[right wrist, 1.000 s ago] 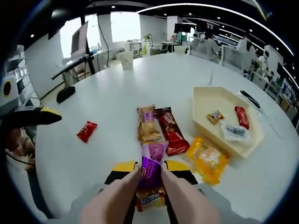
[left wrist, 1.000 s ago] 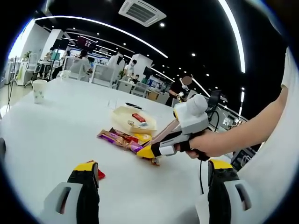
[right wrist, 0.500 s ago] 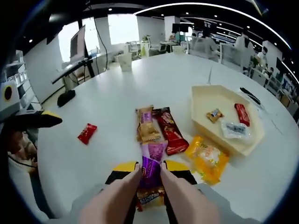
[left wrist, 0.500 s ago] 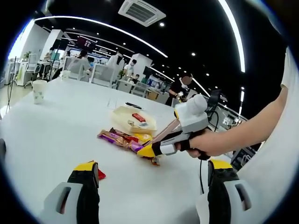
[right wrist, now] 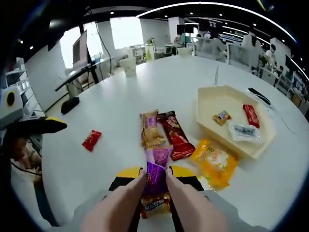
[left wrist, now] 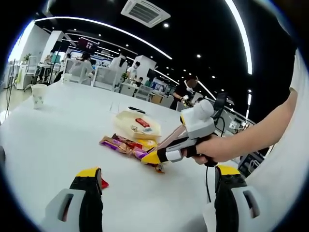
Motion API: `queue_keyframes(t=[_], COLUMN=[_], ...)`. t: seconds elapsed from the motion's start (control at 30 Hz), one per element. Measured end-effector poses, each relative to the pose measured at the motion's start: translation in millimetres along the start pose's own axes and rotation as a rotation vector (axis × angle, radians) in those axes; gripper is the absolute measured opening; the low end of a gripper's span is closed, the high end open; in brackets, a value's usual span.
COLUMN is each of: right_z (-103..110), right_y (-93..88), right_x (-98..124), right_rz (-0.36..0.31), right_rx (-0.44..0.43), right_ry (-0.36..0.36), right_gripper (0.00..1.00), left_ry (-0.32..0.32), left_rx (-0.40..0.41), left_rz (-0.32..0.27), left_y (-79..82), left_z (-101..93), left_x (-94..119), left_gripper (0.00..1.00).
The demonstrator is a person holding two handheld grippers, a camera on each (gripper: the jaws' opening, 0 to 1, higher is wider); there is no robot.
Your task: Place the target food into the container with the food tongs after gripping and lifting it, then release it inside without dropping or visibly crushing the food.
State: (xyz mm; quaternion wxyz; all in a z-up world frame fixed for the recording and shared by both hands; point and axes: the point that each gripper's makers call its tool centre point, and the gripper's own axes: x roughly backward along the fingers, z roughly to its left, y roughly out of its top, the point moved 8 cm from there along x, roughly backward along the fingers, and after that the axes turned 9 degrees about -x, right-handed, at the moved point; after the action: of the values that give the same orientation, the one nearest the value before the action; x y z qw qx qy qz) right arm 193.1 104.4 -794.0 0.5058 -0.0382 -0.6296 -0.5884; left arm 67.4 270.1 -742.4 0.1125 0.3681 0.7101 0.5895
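Not much has moved in the last second, just a small drift of the right gripper view so the table sits a touch lower and further off, which to me reads as the start of a lift. Closest in, the right gripper (right wrist: 155,180) has its tongs clenched on the purple snack packet (right wrist: 155,177), pinched between the two pink tong blades, and I think it's barely clear of the table, though the angle makes that hard to call. The left gripper (left wrist: 157,193) hangs with its jaws spread wide and nothing between them, just above the table (left wrist: 58,130). So the gripping step looks done, and the next move calls for carrying the packet up and over to the right, then easing the tongs apart inside the cream tray (right wrist: 211,99) without squeezing harder. Just past the tongs lie more wrapped snacks: a tan one, a dark red one and an orange packet (right wrist: 214,162) touching the tray's near edge. A small red candy (right wrist: 91,140) sits well apart. Further back there's a paper cup (right wrist: 129,65), then an open office with desks and people.
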Motion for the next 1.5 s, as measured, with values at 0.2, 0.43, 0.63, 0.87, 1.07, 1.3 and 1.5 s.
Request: queue_keyframes(t=[0.2,0.43,0.63,0.87,1.07,1.3,1.5], right_z=[-1,-1,-4,2,13,12,12], right_y=[1.8,0.8,2.5,5.5,11.0,17.7,19.9], right_x=[-1,0,0,3,8,13,20], right_rz=[0.014,-0.002,0.008,-0.053,-0.069,-0.099,-0.108], right_rx=[-0.015,-0.041,-0.059,-0.165,-0.103,-0.083,-0.081], right_ry=[0.008,0.002,0.025,0.062,0.069,0.071,0.066], right_gripper=[0.2,0.21,0.21,0.2,0.2,0.2,0.2], left_ry=[-0.008,-0.013,-0.007,0.008,0.019,0.018,0.031], left_rx=[0.007,0.001,0.002,-0.005,-0.001,-0.007,-0.005], left_rz=[0.003,0.004,0.002,-0.011,-0.013,-0.012,-0.024], left_y=[-1.2,-3.4,-2.8,2.9,1.7,2.8,3.4], left_z=[-0.3,-2.5,-1.1,2.5,4.3,2.2,2.2], left_x=[-2,-4,-2,1,3,3,8], left_gripper=[0.97,0.97,0.97,0.97,0.97,0.97,0.97])
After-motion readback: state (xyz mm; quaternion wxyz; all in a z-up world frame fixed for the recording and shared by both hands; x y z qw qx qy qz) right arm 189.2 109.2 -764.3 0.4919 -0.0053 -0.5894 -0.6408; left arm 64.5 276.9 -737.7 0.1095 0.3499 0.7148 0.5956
